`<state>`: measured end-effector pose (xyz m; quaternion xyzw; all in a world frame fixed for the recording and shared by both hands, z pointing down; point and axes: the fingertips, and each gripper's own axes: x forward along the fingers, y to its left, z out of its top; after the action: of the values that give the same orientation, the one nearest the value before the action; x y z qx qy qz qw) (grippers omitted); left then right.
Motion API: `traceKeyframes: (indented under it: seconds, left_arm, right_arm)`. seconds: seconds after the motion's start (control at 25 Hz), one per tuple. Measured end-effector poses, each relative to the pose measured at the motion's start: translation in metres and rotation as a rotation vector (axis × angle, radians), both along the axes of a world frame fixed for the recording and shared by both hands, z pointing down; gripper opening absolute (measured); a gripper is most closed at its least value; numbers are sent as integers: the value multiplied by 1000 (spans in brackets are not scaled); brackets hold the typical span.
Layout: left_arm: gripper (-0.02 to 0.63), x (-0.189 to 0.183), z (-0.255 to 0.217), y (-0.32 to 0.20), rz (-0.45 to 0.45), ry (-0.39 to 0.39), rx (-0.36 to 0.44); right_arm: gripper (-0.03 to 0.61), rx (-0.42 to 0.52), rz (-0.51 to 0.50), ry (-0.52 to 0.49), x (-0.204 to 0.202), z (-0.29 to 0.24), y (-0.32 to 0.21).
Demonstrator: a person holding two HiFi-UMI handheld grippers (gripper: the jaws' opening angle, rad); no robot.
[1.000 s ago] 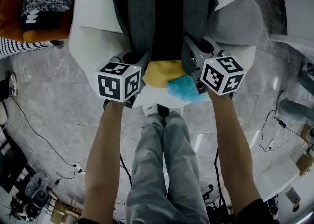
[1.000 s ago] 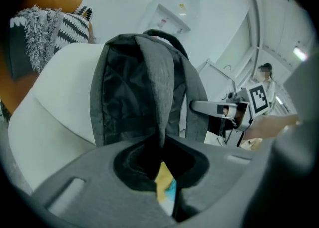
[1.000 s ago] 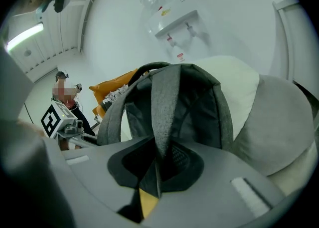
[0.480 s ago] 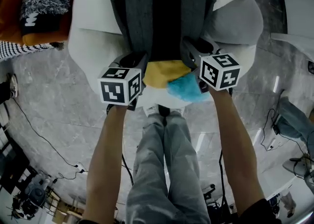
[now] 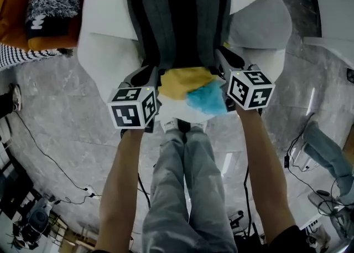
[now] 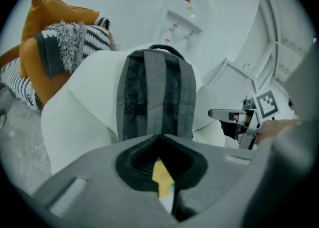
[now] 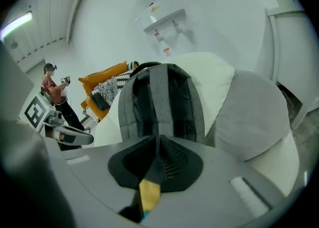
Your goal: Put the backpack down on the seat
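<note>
Backpack (image 5: 180, 19) stands upright on the white seat (image 5: 105, 41), leaning on its far backrest. Left gripper (image 6: 159, 138) and right gripper (image 7: 156, 140), at the backpack's near bottom corners, have just been closing, jaws together, empty.

A grey backpack (image 5: 180, 19) with a dark middle stripe is leaning upright against the back of a white seat (image 5: 105, 41). A yellow cushion (image 5: 180, 80) and a blue one (image 5: 204, 99) are lying just in front of its base. The left gripper (image 5: 151, 72) and right gripper (image 5: 222, 57) are hovering at its lower corners, their jaws having just been closing, apparently on nothing; contact is hard to judge from above. The person's legs (image 5: 188, 191) are standing on the marble floor (image 5: 61, 124).
</note>
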<state>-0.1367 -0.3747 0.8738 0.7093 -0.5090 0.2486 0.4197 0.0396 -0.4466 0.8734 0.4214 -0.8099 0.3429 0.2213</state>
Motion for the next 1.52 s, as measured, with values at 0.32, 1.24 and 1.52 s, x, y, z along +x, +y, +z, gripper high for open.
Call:
traceKeyframes:
  seconds: [0.32, 1.24, 1.52]
  left_arm:
    - [0, 8, -12, 26, -42, 30, 3]
    - [0, 33, -180, 30, 18, 88, 230]
    - [0, 37, -251, 33, 25, 86, 301]
  right_arm:
    - [5, -9, -39, -22, -10, -17, 27]
    - [5, 118, -31, -182, -33, -185, 48]
    - [6, 151, -61, -165, -37, -254, 55]
